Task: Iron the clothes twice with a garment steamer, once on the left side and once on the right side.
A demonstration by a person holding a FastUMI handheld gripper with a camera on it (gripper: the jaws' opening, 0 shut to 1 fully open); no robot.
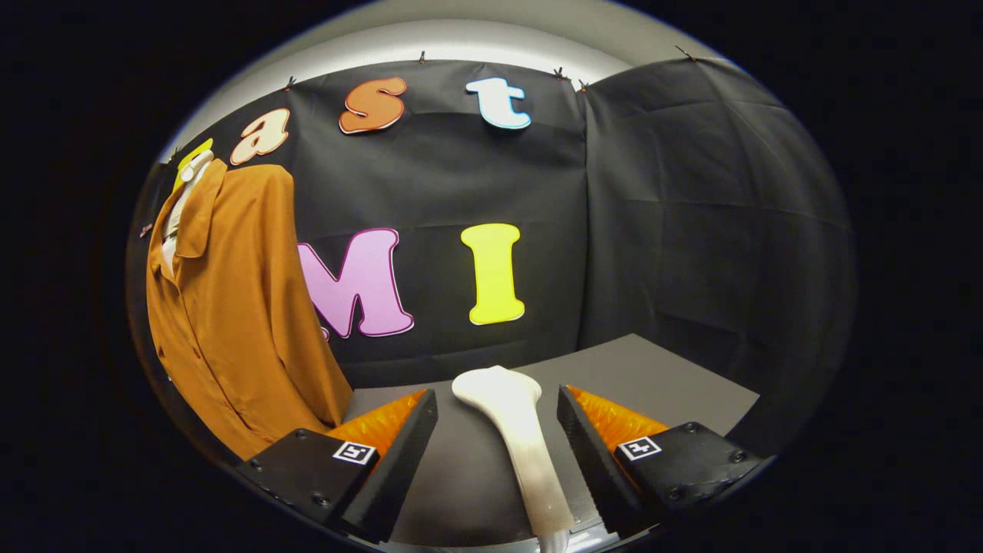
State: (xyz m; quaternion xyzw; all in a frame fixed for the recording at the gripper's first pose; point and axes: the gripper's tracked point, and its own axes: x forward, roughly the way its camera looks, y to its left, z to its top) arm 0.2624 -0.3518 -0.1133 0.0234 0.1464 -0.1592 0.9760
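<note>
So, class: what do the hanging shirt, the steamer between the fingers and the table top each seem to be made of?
Shirt: thin woven cloth, matte rust-orange; it drapes in soft folds.
Steamer: probably moulded plastic, off-white with a slight sheen on its smooth curves. It lies between the open fingers of the gripper, nearer one finger; contact is unclear.
Table top: flat, dark grey, matte; the material is unclear.

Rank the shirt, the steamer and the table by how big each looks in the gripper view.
1. Brown shirt, hanging beyond the tongs.
2. Grey table, about as large; unsure.
3. White steamer, smallest, between the open fingers; nearness enlarges it.
</note>
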